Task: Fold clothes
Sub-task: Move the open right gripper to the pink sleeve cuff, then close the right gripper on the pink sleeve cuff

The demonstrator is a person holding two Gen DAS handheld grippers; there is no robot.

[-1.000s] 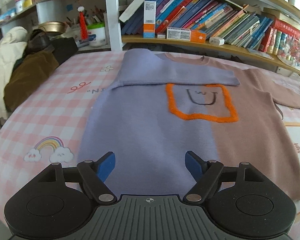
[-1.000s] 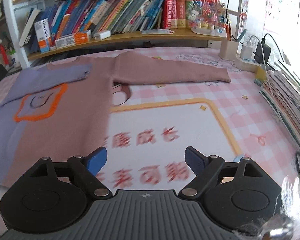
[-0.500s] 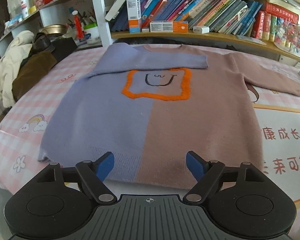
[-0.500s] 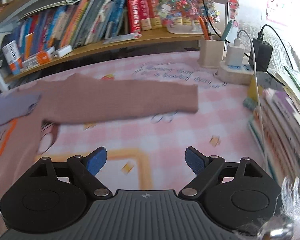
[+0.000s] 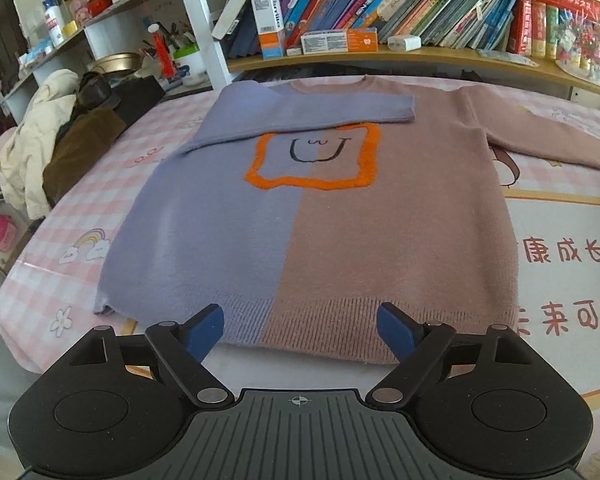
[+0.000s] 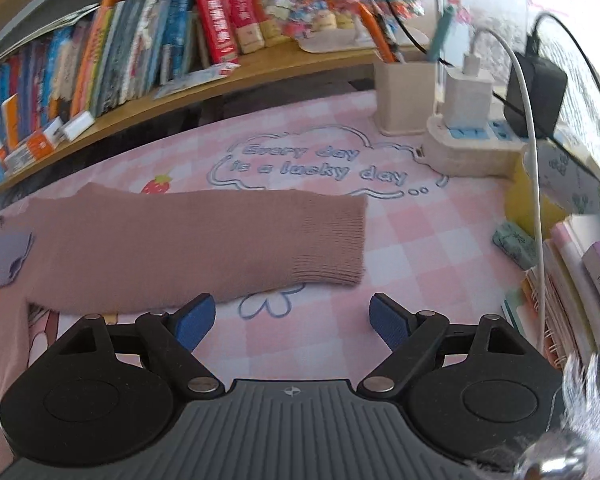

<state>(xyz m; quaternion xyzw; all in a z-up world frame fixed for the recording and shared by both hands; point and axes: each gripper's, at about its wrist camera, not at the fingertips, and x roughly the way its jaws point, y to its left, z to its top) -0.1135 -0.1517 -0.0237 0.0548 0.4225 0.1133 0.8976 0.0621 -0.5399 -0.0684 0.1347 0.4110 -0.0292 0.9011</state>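
Sweater (image 5: 308, 216) flat on pink checked tablecloth (image 5: 60, 208), purple sleeve folded across chest, brown sleeve (image 6: 204, 240) stretched out sideways. Left gripper (image 5: 300, 330) wide, empty, over the hem. Right gripper (image 6: 292, 320) wide, empty, just short of the brown cuff. Bookshelf (image 5: 380, 56) behind.

We see our right hand-held gripper (image 6: 291, 316) spread wide just short of the brown sleeve (image 6: 204, 240), lying flat on the pink checked bench (image 6: 420, 240).

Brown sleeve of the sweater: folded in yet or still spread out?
Still spread. The brown sleeve lies flat on the pink tablecloth, pointing away from the body; only the purple sleeve is folded across the chest.
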